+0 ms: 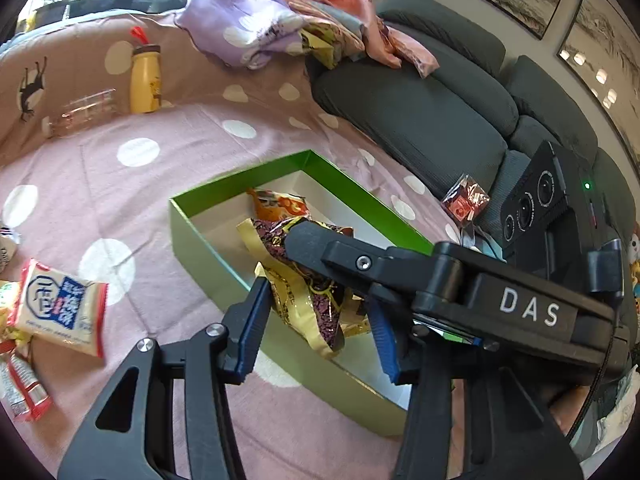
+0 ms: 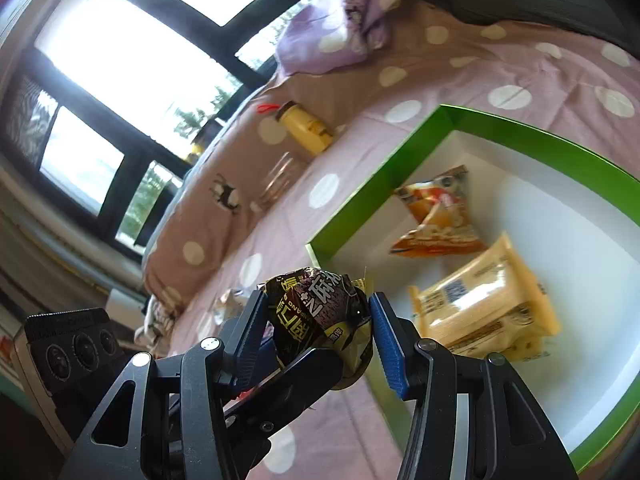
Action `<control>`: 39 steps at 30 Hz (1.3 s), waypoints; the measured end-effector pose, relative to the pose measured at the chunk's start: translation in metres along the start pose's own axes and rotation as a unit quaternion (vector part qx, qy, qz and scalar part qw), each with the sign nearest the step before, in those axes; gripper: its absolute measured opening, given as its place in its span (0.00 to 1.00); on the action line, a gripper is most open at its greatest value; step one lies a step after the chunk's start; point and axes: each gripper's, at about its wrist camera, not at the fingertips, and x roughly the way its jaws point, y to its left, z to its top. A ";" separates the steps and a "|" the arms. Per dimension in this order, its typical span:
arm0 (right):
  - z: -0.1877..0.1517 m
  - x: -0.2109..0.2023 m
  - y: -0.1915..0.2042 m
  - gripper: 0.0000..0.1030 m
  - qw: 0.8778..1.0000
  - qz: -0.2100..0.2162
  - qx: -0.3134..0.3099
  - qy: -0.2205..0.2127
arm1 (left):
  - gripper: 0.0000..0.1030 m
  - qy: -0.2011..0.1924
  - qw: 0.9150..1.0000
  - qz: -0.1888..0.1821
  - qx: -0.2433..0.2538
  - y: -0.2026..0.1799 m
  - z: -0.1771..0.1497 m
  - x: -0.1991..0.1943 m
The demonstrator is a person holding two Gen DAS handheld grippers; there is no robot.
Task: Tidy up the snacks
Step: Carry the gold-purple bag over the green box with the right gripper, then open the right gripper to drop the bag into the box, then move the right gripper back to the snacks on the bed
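Both grippers, left and right, clamp one crinkly brown-and-gold snack packet at the near wall of the green box. Light, slippery foil; its bunched ends likely suit gripping best.

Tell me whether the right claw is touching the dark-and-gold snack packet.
Touching. The right wrist view shows the right claw with its pads pressed against both sides of the dark-and-gold snack packet, which is crumpled between them.
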 end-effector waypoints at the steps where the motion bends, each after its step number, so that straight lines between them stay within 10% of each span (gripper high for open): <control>1: 0.002 0.001 -0.005 0.53 1.000 -0.002 0.009 -0.001 | 0.46 0.004 1.000 -0.001 0.001 -0.001 0.000 0.003; 29: 0.007 0.012 -0.034 0.53 0.997 -0.044 0.061 -0.011 | 0.37 0.054 0.989 0.136 0.027 -0.018 -0.002 0.040; 39: 0.007 -0.008 -0.009 0.61 0.998 -0.035 0.022 -0.047 | 0.82 -0.020 0.983 0.181 -0.026 -0.007 -0.002 -0.041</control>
